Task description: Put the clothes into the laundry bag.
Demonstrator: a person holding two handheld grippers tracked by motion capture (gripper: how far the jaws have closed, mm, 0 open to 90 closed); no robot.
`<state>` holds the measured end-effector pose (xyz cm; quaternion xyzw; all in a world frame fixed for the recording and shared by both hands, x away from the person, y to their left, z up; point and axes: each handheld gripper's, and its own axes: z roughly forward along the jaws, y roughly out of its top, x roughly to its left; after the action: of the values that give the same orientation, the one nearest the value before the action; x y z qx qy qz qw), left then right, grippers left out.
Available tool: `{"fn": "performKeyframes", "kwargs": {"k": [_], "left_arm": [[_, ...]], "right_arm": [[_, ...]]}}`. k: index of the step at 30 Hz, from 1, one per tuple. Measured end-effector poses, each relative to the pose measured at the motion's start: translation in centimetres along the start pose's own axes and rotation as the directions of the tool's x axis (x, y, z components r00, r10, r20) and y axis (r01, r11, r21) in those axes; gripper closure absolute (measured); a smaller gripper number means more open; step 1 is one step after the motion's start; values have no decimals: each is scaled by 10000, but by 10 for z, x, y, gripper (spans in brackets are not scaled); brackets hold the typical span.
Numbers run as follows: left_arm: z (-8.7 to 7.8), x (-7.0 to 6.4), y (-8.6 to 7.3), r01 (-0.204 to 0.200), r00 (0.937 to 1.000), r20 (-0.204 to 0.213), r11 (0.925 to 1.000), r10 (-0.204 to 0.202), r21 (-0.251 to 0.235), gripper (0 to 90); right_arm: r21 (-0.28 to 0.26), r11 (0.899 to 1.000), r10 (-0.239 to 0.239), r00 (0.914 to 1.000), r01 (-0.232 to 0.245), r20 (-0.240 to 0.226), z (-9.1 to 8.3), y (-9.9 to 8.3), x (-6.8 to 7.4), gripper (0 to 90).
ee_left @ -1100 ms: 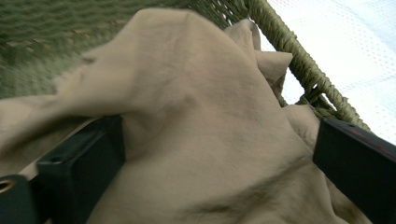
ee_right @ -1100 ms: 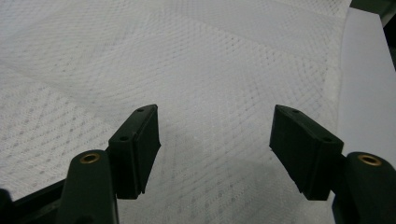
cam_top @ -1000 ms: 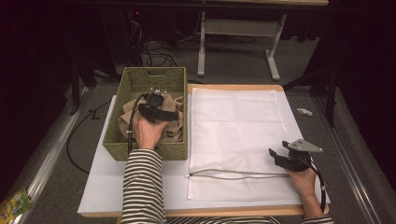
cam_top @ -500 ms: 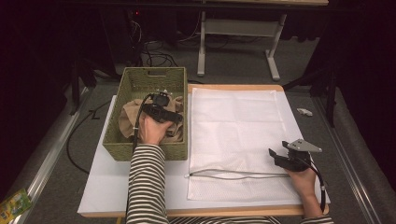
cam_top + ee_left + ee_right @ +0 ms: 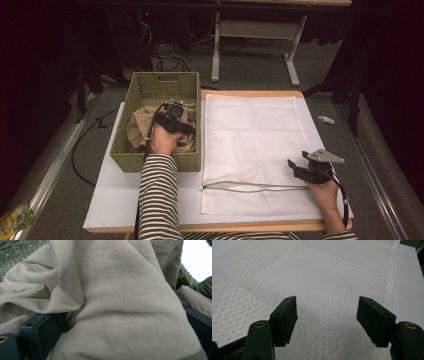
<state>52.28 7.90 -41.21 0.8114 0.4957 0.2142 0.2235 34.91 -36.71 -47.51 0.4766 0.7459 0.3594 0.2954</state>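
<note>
In the left half of the high view, inside the one green woven basket (image 5: 150, 90), lies a single crumpled beige cloth (image 5: 140, 127), bunched with no clear long axis, heaped toward the basket's near end. The left claw (image 5: 175, 112) is pushed down into it from the lower edge of the frame, the striped sleeve (image 5: 157, 195) running straight up toward the basket. In the left gripper view a thick fold of the cloth (image 5: 120, 302) fills the gap between the spread jaws; whether they pinch it I cannot tell. At lower right, the right claw (image 5: 300, 169) hovers low over the one white mesh sheet (image 5: 255, 135) on the white surface (image 5: 107, 200), pointing left, jaws wide apart and holding nothing (image 5: 327, 315).
</note>
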Motion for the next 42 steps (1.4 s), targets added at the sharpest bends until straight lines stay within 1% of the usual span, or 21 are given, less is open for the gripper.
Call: {"fn": "performKeyframes", "kwargs": {"k": [3,7,8,9,13,14,15,18,20,23,26,27,28,29,31,32,37,38,40,41,42], "left_arm": [[-1,0,0,-70,9995,-315,10000,72,67,108],[1,0,0,64,9966,-820,9997,-43,255,130],[1,0,0,64,9966,-820,9997,-43,255,140],[3,-1,0,116,9934,-1147,9992,-71,386,144],[9,-7,1,96,9837,-1798,9979,21,641,145],[11,-9,2,78,9824,-1864,9971,64,758,144],[12,-9,3,55,9823,-1872,9963,107,857,145],[15,-8,3,262,9856,-1687,9941,-82,1048,150],[17,-8,3,264,9866,-1630,9932,-76,1136,153],[22,-8,3,298,9891,-1469,9889,-82,1459,189],[24,-8,3,284,9898,-1422,9863,-51,1625,271],[25,-9,3,255,9892,-1465,9817,25,1888,314],[25,-9,3,255,9892,-1465,9817,25,1888,346],[25,-8,4,440,9881,-1534,9762,-111,2123,395],[25,-7,4,465,9875,-1574,9740,-114,2218,486],[24,-7,6,404,9853,-1708,9695,15,2418,529],[23,-7,9,261,9823,-1858,9639,245,2649,637],[23,-7,9,261,9823,-1858,9639,245,2649,658],[18,-9,11,66,9766,-2093,9668,487,2556,683],[18,-9,11,66,9766,-2093,9668,487,2556,691],[11,-13,11,-305,9686,-2332,9723,860,2318,698]], "right_arm": [[4,10000,-12,10000,12,-1,0,0,0,327],[26,10000,-87,10000,87,39,0,0,0,326],[32,10000,-94,9999,94,40,0,0,0,326],[26,10000,-62,10000,62,45,0,0,0,326],[60,10000,-40,10000,40,76,0,0,1,326],[57,10000,-46,10000,46,71,0,0,1,326],[57,10000,-47,10000,46,71,1,0,1,325],[51,9999,-107,9999,106,81,1,0,1,326],[60,9999,-87,9999,86,83,1,0,1,325],[41,9999,-140,9999,140,84,1,0,1,325],[42,9999,-154,9998,154,81,1,0,1,324],[37,9999,-147,9999,147,79,1,0,1,324],[37,9999,-147,9999,147,79,1,0,1,324],[36,9999,-147,9999,147,77,1,0,1,325],[54,9999,-154,9998,154,88,1,0,1,325],[66,9999,-124,9999,123,82,1,0,2,324],[47,9999,-125,9999,125,83,1,0,2,325],[47,9999,-125,9999,125,83,1,0,2,325],[74,9999,-124,9999,123,96,0,0,2,324],[74,9999,-124,9999,123,96,0,0,2,324],[43,9999,-130,9999,129,103,1,0,2,324]]}}
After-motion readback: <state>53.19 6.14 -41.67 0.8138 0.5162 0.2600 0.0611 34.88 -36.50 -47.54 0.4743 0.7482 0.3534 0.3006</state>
